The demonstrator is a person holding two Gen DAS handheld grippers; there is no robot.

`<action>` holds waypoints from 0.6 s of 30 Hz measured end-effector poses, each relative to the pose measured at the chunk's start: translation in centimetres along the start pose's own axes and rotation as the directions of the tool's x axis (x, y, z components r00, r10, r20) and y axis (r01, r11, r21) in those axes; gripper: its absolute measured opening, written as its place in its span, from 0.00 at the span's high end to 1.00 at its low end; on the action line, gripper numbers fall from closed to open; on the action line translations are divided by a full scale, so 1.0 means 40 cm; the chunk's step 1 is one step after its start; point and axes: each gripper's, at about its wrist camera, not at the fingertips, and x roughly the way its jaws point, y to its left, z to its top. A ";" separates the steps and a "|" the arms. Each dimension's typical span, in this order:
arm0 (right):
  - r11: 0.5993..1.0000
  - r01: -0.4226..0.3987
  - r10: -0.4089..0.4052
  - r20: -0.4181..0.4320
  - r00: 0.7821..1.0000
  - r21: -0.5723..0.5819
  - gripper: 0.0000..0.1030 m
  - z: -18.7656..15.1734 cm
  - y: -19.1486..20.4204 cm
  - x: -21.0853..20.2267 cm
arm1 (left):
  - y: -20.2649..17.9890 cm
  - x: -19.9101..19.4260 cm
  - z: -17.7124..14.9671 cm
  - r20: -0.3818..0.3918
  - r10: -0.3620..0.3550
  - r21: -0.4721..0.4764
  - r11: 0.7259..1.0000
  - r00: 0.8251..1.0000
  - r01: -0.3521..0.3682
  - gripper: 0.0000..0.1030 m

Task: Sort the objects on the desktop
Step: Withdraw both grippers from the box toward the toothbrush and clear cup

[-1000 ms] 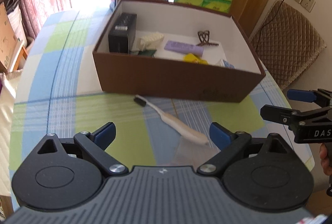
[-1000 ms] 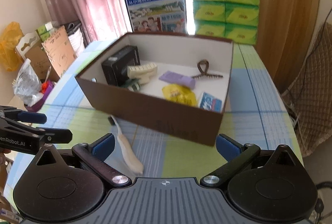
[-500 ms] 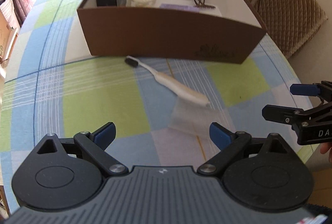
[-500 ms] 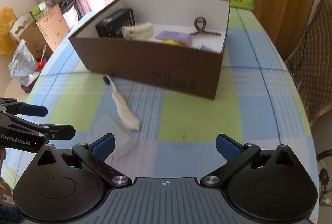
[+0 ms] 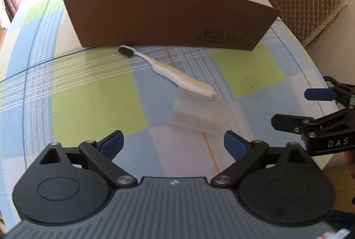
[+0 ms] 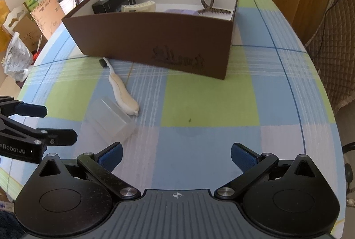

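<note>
Cream toothbrush (image 5: 175,71) lies before the brown box (image 5: 168,17); both tools' jaws gape, empty.

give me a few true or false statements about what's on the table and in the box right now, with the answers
1. The toothbrush lies on the tablecloth outside the brown box. True.
2. The left gripper is shut on the toothbrush. False: its fingers are spread apart and hold nothing.
3. A hair claw clip sits inside the box. True.
4. The clear plastic case is inside the box. False: it lies on the tablecloth, by the toothbrush's handle end.
5. The right gripper is open and empty. True.
6. The toothbrush's bristle end points away from the box. False: the dark bristle end lies next to the box's front wall.
</note>
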 end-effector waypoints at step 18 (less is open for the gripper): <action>0.995 0.080 -0.078 -0.026 0.997 0.064 0.02 -0.008 -0.072 0.035 | -0.043 0.079 -0.008 -0.009 -0.051 0.079 0.996 0.999 0.052 0.08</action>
